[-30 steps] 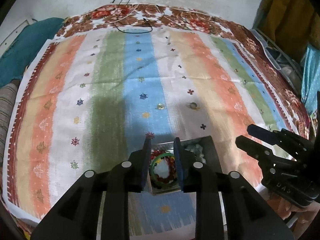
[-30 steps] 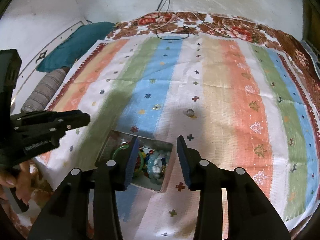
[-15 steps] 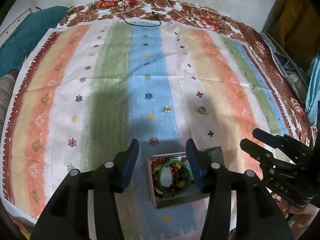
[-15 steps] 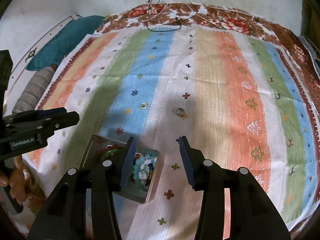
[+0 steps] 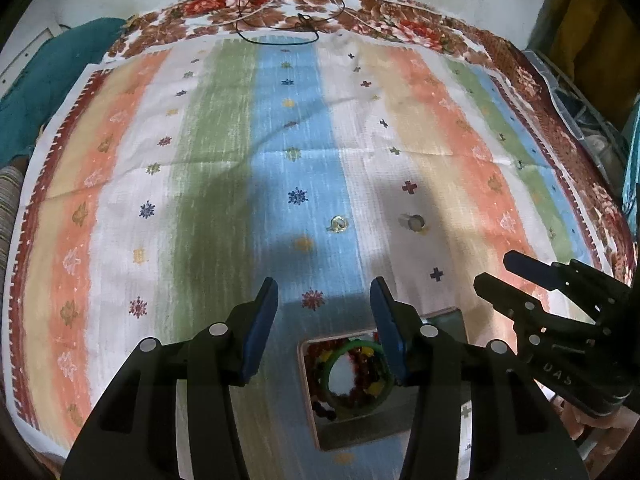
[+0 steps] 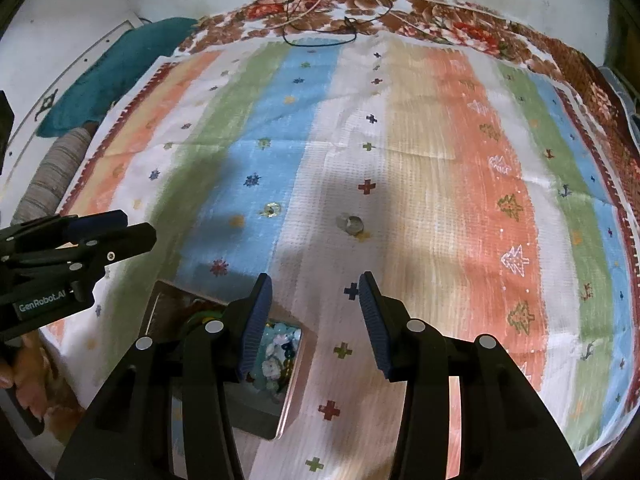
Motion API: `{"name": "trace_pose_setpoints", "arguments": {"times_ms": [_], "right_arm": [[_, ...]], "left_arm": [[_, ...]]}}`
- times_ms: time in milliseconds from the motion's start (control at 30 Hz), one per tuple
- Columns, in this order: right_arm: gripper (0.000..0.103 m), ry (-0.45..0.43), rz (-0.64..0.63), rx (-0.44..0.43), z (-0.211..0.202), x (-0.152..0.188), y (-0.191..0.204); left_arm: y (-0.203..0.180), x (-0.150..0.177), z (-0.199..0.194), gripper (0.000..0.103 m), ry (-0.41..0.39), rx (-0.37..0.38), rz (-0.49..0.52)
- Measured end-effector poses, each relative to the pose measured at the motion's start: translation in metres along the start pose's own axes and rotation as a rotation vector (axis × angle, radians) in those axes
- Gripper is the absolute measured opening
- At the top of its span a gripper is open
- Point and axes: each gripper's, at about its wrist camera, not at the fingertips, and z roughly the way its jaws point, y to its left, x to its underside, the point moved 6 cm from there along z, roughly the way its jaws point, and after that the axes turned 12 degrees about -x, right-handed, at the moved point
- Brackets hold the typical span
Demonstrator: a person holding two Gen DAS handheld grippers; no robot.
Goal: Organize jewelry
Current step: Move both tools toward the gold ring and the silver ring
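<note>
An open jewellery box (image 5: 306, 384) sits on the striped cloth (image 5: 224, 184) near its front edge. In the box lie a green bangle (image 5: 326, 368), red beads and pale blue beads (image 6: 276, 352). My left gripper (image 5: 324, 292) is open and empty, just beyond the box. My right gripper (image 6: 315, 284) is also open and empty, over the cloth to the right of the box (image 6: 296, 376). Ahead of both lie a small gold ring (image 5: 338, 224) (image 6: 272, 209) and a silver ring (image 5: 414, 222) (image 6: 352, 224). Each gripper shows at the edge of the other's view.
A black cable (image 5: 276, 38) loops on the flowered border at the far edge. A teal cushion (image 6: 120, 68) and a striped bolster (image 6: 52, 176) lie off the left side. Clutter and hanging fabric (image 5: 592, 32) stand at the right. A hand (image 6: 24, 384) holds the left gripper's handle.
The left jaws have spread apart and drawn clear of the green bangle, which stays in the box. Both grippers have moved forward toward the two rings, so the box sits lower in both views.
</note>
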Motion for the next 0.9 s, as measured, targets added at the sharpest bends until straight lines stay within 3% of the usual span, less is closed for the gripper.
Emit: {"name": "trace_pose_setpoints", "arguments": {"times_ms": [900], "right_arm": [[0.043,0.054,0.033,0.049,0.051,-0.026,-0.029]], "left_arm": [[-0.017,-0.027,0.069,0.046,0.086,-0.04,0.065]]}}
